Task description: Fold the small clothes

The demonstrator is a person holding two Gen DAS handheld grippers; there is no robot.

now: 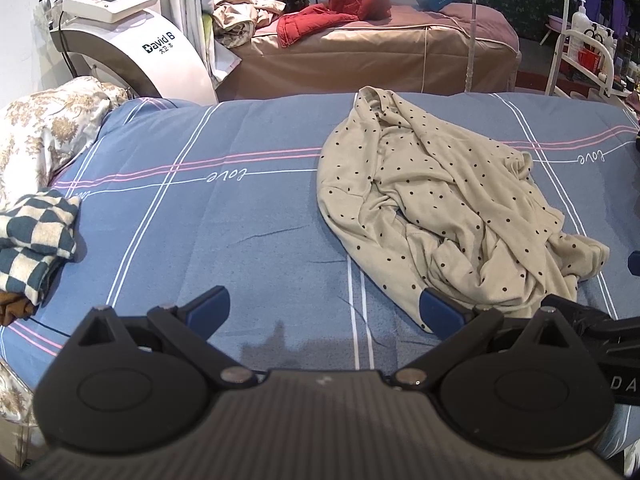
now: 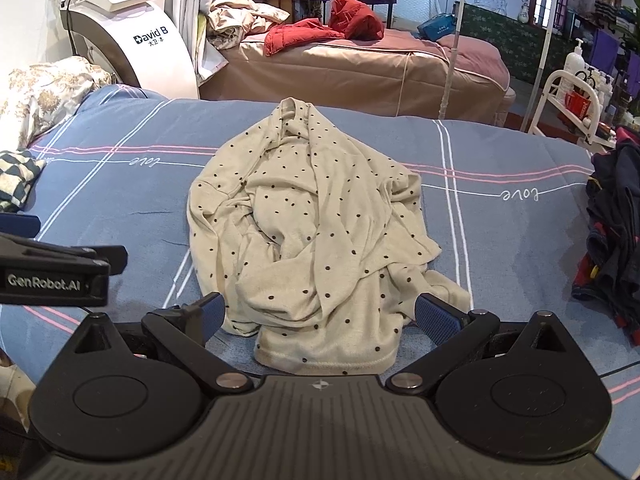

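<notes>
A beige garment with black polka dots lies crumpled on the blue striped bedspread. It also shows in the right wrist view. My left gripper is open and empty, hovering over bare bedspread just left of the garment's near edge. My right gripper is open and empty, with its jaws spread on either side of the garment's near hem. The left gripper's body shows at the left edge of the right wrist view.
A folded blue-and-white checked cloth lies at the bed's left. A floral pillow sits beyond it. A pile of dark clothes sits at the bed's right edge. A white machine, another bed and a white trolley stand behind.
</notes>
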